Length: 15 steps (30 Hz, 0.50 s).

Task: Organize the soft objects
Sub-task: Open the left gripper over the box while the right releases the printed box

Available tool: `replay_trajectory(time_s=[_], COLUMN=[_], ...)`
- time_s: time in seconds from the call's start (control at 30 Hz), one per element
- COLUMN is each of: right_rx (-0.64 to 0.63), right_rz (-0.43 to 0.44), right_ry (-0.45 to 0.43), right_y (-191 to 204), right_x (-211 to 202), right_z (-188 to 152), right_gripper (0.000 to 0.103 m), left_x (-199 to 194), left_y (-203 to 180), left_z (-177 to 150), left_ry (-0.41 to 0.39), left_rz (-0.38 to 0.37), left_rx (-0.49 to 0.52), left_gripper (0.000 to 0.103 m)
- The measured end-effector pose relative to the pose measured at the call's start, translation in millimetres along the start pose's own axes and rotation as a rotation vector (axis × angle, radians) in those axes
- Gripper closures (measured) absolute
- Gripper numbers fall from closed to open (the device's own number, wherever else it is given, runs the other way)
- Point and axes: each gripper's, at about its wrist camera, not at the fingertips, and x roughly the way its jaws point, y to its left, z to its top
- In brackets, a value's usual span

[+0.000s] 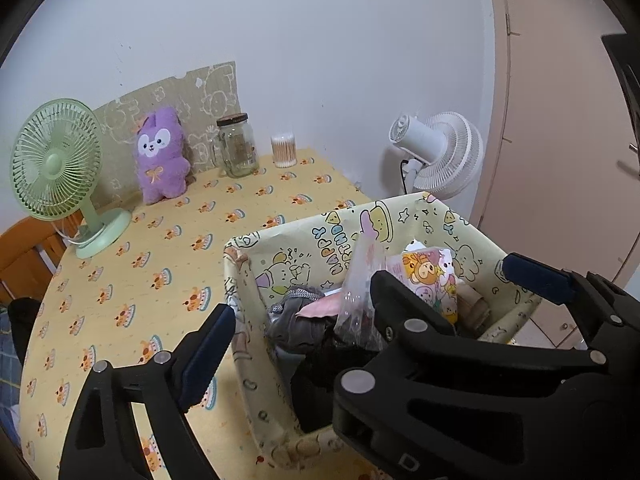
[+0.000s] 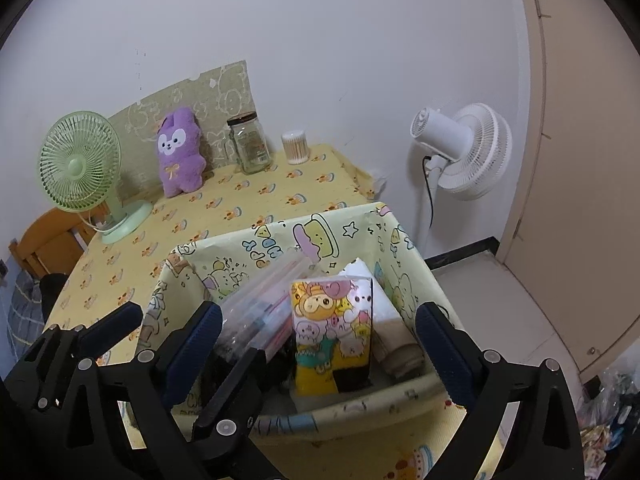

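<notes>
In the left wrist view the left tool [image 1: 368,284] stands wide open with nothing between its blue pads: one pad sits low in the frame's lower left over the bench [image 1: 168,216], the other at the right over the far rim of the box [image 1: 320,232]. The second black tool crossing the lower centre is the right one, reaching in over the box contents. The box fills the lower middle and holds grey cloth [image 1: 296,312], a clear bag [image 1: 360,296] and a cartoon-printed pack [image 1: 434,280]. The purple plush [image 1: 160,156] stands upright in the upper left, leaning on a patterned board beside a glass jar [image 1: 236,146], well apart from both tools, up and to the left of them, its long axis vertical. In the right wrist view the right tool [image 2: 318,332] is also spread wide and grips nothing; its pads straddle the printed pack and the bag without pressing them. The left tool [image 2: 152,332] shows at lower left, on the side nearer the plush [image 2: 178,152], which sits again in the upper left past a green fan [image 2: 80,160]. Judging by this, if the plush is next to be gathered, the left hand has the shorter reach, and a grasp across its narrow body would suit.
</notes>
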Motion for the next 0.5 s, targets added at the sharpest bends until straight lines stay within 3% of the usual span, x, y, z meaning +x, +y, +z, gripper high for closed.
replay_trajectory(time_s=[0.5], right_rx=[-0.03], right_rz=[-0.011], right_ry=[-0.078], right_y=[27], right_x=[-33], right_z=[-5], right_gripper=[0.004], left_x=[-34], left_y=[22], left_z=[-7], left_ry=[-0.077], left_rz=[0.027], left_rx=[-0.018], left_gripper=[0.003])
